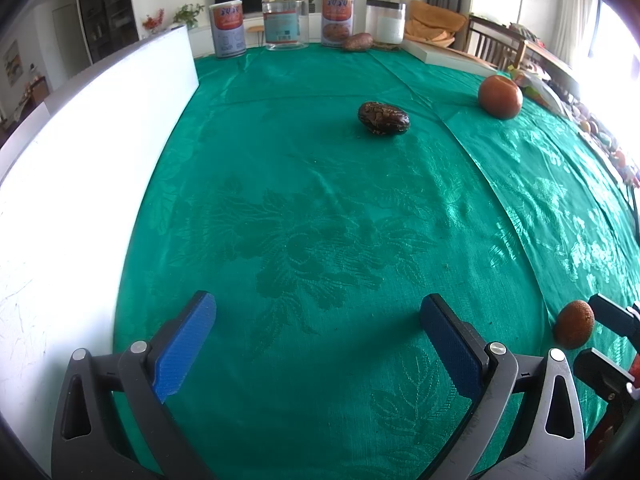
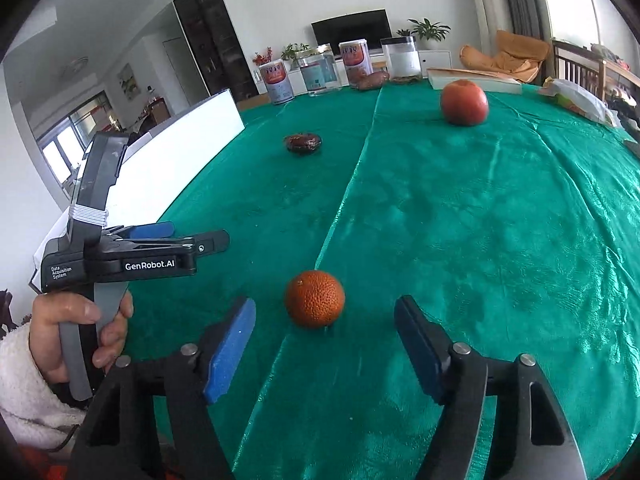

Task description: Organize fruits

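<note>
A small orange tangerine (image 2: 315,298) lies on the green tablecloth (image 2: 460,240), just ahead of my open, empty right gripper (image 2: 325,316), between the lines of its fingers. It also shows at the right edge of the left wrist view (image 1: 574,324). A dark brown wrinkled fruit (image 1: 383,117) lies mid-table, also in the right wrist view (image 2: 303,143). A red apple (image 2: 464,102) sits farther back right, also in the left wrist view (image 1: 500,97). My left gripper (image 1: 318,316) is open and empty over bare cloth, left of the tangerine.
A white board (image 1: 80,152) stands along the table's left side. Several jars and cans (image 1: 285,21) and a sweet potato (image 1: 358,42) line the far edge. A flat box (image 2: 476,77) and a plastic bag (image 2: 576,98) lie at the back right.
</note>
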A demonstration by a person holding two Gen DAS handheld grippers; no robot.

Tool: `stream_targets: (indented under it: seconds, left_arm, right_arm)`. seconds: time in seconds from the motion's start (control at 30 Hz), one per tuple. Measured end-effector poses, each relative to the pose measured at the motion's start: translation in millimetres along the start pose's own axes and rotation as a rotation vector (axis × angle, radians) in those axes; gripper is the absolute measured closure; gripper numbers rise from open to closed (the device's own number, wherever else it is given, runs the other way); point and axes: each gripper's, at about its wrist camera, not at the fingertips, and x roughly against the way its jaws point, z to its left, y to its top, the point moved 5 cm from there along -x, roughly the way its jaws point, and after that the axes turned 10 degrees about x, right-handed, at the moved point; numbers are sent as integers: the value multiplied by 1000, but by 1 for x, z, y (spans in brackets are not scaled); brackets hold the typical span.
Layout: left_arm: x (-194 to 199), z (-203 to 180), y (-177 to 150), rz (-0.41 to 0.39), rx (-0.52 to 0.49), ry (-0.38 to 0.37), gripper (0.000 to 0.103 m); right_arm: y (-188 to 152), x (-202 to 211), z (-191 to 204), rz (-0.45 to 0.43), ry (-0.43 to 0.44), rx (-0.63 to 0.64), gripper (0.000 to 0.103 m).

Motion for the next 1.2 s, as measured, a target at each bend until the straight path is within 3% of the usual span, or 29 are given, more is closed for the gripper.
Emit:
stream_targets:
  seconds: [0.13,0.2,0.37,0.53,0.7,0.77,0.87,0.93,1.0,1.07,1.1,1.2]
  left_arm:
    - [0,0,0,0,0,0,1]
    - [0,0,0,0,0,1,1]
    - [0,0,0,-1,1,2,1]
    - [0,0,0,-1,1,3,1]
    - [0,0,0,-1,1,2,0]
    - [0,0,0,-1,1,3,0]
    - [0,-1,0,-1,1,3,0]
    - [-1,0,0,0,3,3,0]
    - [-1,0,1,1,3,5,1]
    - [2,-1,1,3,5,9,3]
    - [5,-6,1,2,8,1,3]
    - [20,-38,14,-45,-29,-65,3]
  right_arm:
    - [0,-6,12,26,-38,78,53]
    - [0,-7,14,31,-66,101,72]
    - [3,-1,-1,19,-102,66,73]
    - [25,18,-82,-33,-149,-114,73]
    - [31,6,-150,46,-229,-169,73]
    - [28,-3,-159,90,-263,-165,72]
    - [28,-3,-156,82,-301,-131,71]
    - [27,-5,-150,93,-320,-92,66]
    - [26,-5,-146,105,-336,-73,39]
    - [25,1,-147,81,-345,-82,23]
    - [24,4,-147,67,-341,-89,18]
    - [20,10,-147,63,-330,-94,16]
